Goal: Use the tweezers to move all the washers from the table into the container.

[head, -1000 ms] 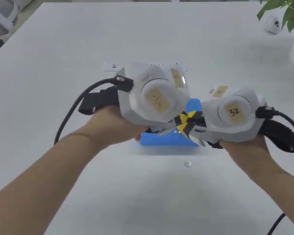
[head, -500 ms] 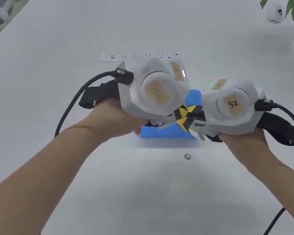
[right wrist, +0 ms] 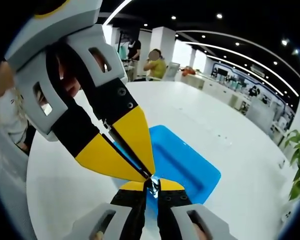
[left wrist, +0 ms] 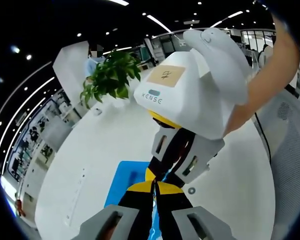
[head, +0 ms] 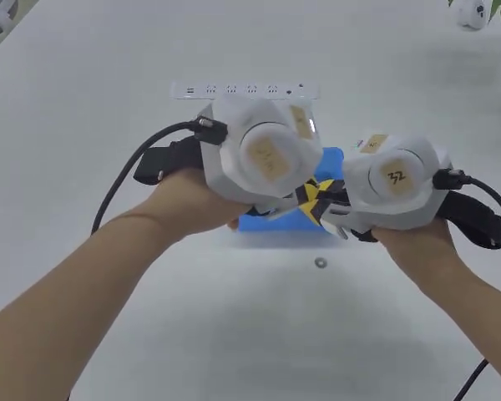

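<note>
Clamping thin metal tweezers (right wrist: 131, 154), left gripper (left wrist: 155, 184) and right gripper (right wrist: 151, 186) closed, over blue rectangular container (right wrist: 190, 170)

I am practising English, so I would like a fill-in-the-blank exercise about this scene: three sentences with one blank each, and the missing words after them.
1. The container is ____ in colour.
2. In the head view, exactly ____ washer lies in the open on the table, near the container.
3. The left gripper grips the thin tweezers between jaws with ____ tips.

Missing words: blue; one; yellow.
</note>
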Action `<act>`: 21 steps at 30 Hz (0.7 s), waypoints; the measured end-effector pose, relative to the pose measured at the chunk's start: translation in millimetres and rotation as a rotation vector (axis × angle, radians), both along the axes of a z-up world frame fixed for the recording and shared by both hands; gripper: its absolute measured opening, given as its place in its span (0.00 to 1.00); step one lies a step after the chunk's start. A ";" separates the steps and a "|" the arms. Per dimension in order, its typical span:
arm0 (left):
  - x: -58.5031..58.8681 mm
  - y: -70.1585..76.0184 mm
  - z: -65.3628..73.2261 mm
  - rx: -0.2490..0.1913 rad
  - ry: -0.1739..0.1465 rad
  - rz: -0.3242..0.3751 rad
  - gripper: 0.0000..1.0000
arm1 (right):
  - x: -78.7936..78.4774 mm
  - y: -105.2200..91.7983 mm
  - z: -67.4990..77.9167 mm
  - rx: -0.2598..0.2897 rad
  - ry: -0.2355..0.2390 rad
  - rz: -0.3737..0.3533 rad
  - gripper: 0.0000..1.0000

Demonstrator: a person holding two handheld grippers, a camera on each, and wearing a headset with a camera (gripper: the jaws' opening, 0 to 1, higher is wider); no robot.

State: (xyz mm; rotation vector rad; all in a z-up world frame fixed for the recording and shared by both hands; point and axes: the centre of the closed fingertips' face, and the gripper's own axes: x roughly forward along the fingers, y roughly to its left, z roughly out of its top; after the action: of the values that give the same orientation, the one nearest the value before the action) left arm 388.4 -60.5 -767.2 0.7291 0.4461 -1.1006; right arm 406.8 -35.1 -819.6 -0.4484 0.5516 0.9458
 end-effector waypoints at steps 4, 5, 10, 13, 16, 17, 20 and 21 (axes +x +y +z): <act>0.1 0.1 0.1 0.006 -0.001 -0.002 0.00 | 1.2 -0.3 0.3 0.002 0.000 -0.005 0.04; -0.2 0.2 0.0 0.010 -0.002 -0.003 0.00 | 1.2 -0.4 0.3 0.002 0.000 -0.005 0.04; -4.2 0.8 4.4 0.021 -0.022 -0.005 0.00 | -1.4 -0.1 5.5 -0.005 -0.020 0.006 0.05; -6.2 1.4 10.3 0.016 -0.027 -0.002 0.00 | -3.3 -0.5 11.7 0.002 -0.030 0.002 0.05; -9.8 1.4 16.9 0.014 -0.042 -0.003 0.00 | -5.0 -1.1 19.0 0.013 -0.043 -0.007 0.05; -11.2 1.3 18.8 0.014 -0.051 -0.005 0.00 | -5.5 -1.4 21.2 0.017 -0.047 -0.012 0.05; -17.3 0.8 25.7 0.013 -0.068 -0.012 0.00 | -11.1 -1.7 28.7 0.024 -0.059 -0.015 0.06; -19.6 0.6 28.6 0.013 -0.073 -0.014 0.00 | -13.8 -2.0 31.9 0.026 -0.066 -0.017 0.06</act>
State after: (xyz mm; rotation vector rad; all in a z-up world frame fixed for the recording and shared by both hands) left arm 368.8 -59.9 -738.6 0.7826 0.3866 -1.0817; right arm 393.0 -37.1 -787.7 -0.4492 0.4817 0.9179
